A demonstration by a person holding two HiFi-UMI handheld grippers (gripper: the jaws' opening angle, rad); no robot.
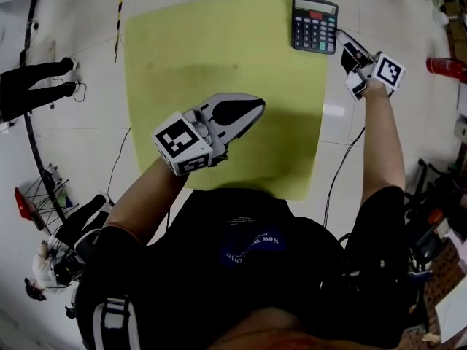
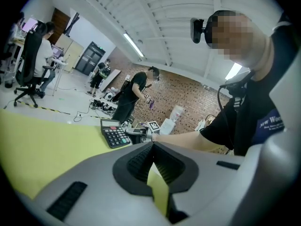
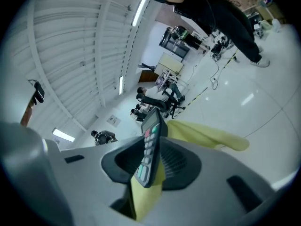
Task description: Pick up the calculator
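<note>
We see the left gripper [image 1: 257,109] hanging over the middle of the counter [image 1: 219,42], nearer its near edge. Its jaws are clenched together with nothing in them, and only the yellow surface shows below the pads. It takes no part here.

The calculator [image 1: 314,25] lies at the far right corner of the counter, keys up, and looks flat on the surface. Its right side sits at or just past the right edge.

The right gripper [image 1: 343,42] comes in from the right. In the right gripper view the calculator stands edge-on between the pads, so we read the jaws as grasping it by its right side.

Risks, as we judge them:
- The hold is on one thin edge only, so the far end may droop and pivot on the lift, and the calculator could twist out of the pads.
- It sits right at the corner, so a slip would likely send it off the counter to the floor.
- Any push leftward instead of a lift would just slide it across the counter.
</note>
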